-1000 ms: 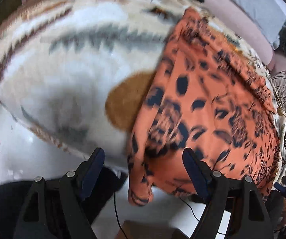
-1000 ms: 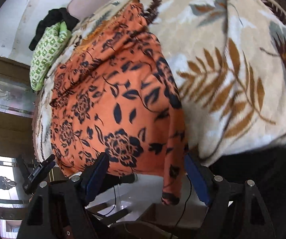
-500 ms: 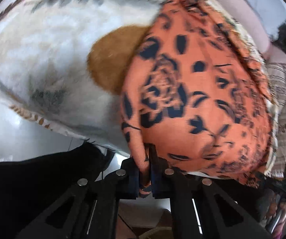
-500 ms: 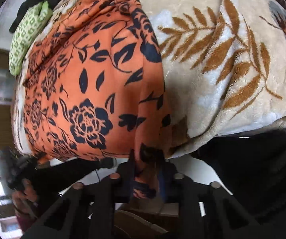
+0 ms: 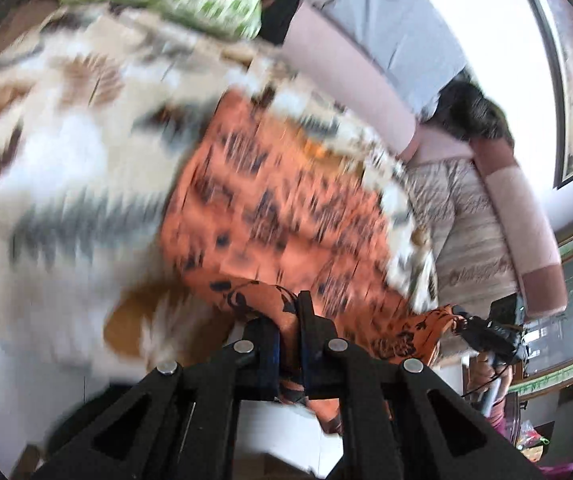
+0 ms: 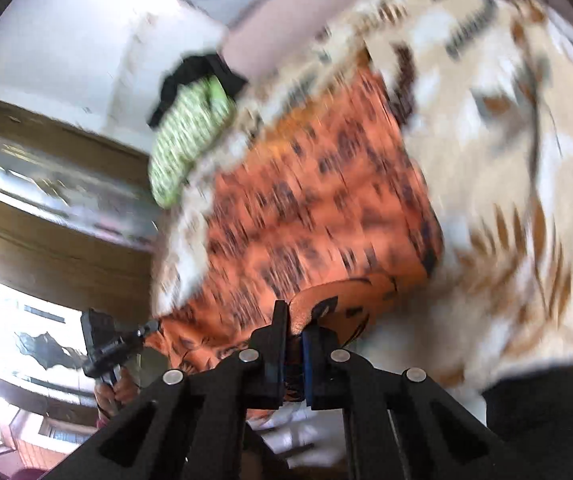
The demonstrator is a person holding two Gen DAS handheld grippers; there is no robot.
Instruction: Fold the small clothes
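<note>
Orange floral cloth [image 5: 270,216], thin, limp and probably slippery through the blur, is spread on the patterned blanket [image 5: 66,184] and clamped at its 6 o'clock corners by the left claw [image 5: 291,320] and right claw [image 6: 293,322].

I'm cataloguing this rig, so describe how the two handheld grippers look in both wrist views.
The left gripper and the right gripper look alike: matte black angular linkage arms with triangular cut-outs and round silver pivot pins. Each carries two flat fingers with blue pads on the inner faces. Seen from the other wrist view, each is a black boxy unit on a handle. No sleeve is visible in these blurred frames.
</note>
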